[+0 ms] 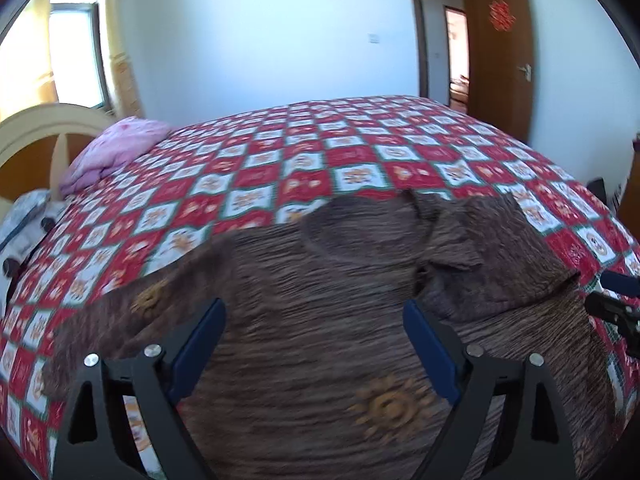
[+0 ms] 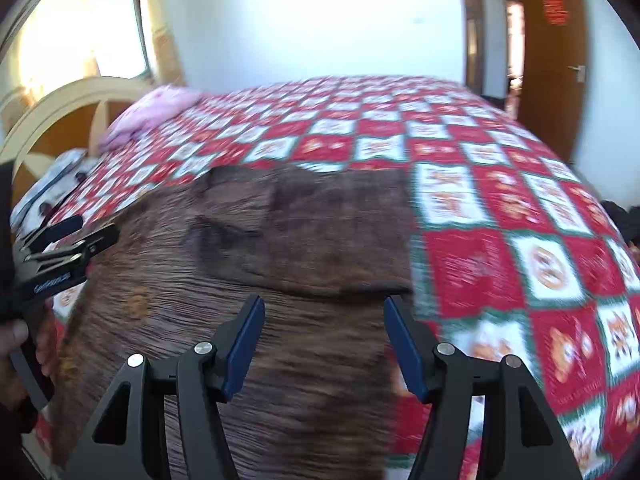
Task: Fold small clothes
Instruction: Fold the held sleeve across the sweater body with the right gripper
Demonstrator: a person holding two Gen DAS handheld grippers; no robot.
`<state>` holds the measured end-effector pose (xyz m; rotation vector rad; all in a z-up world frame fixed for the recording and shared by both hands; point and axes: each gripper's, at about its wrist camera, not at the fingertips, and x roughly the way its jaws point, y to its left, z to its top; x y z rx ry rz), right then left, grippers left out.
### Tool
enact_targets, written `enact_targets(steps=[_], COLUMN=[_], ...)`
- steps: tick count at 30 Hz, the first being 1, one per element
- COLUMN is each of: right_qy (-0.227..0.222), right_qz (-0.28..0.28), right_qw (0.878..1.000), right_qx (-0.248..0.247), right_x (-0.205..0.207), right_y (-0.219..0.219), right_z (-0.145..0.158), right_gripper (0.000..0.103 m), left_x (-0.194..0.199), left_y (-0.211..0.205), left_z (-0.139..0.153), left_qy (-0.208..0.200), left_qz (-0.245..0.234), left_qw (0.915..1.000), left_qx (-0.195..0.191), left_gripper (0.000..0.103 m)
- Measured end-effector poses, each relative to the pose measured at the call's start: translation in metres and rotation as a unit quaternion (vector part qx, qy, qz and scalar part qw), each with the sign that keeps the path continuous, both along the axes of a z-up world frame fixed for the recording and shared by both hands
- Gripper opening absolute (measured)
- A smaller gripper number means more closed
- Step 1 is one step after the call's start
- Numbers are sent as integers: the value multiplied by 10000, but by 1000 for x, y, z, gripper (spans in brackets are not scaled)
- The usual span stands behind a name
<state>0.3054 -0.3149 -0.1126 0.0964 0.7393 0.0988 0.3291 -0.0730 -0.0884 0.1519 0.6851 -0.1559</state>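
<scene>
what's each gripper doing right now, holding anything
left gripper: open, empty, above the brown crinkled knit top
right gripper: open, empty, above the same top

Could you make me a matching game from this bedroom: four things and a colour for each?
Things:
1. garment
2. pillow
3. door
4. wall

Colours:
A. white
B. pink
C. dark brown with golden sun shapes
D. plain brown wood

Pairs: 1-C, 2-B, 3-D, 4-A
</scene>
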Motion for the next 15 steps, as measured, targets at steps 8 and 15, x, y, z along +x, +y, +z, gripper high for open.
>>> enact_targets(steps=[8, 15], right_qy=[-124, -247], right_qz=[-376, -227], right_qw=[9985, 9991], right_qx=[368, 269], right_x=[-4, -11], right_y=[-27, -17], right_z=[-18, -15], right_gripper=[63, 63], left_x=[45, 87], left_y=[-78, -59], left_z=[-36, -42], left_qy=[294, 457], left_qz=[-448, 769], left_qw=[9938, 9891], left_qx=[969, 1171], left_gripper=[88, 86])
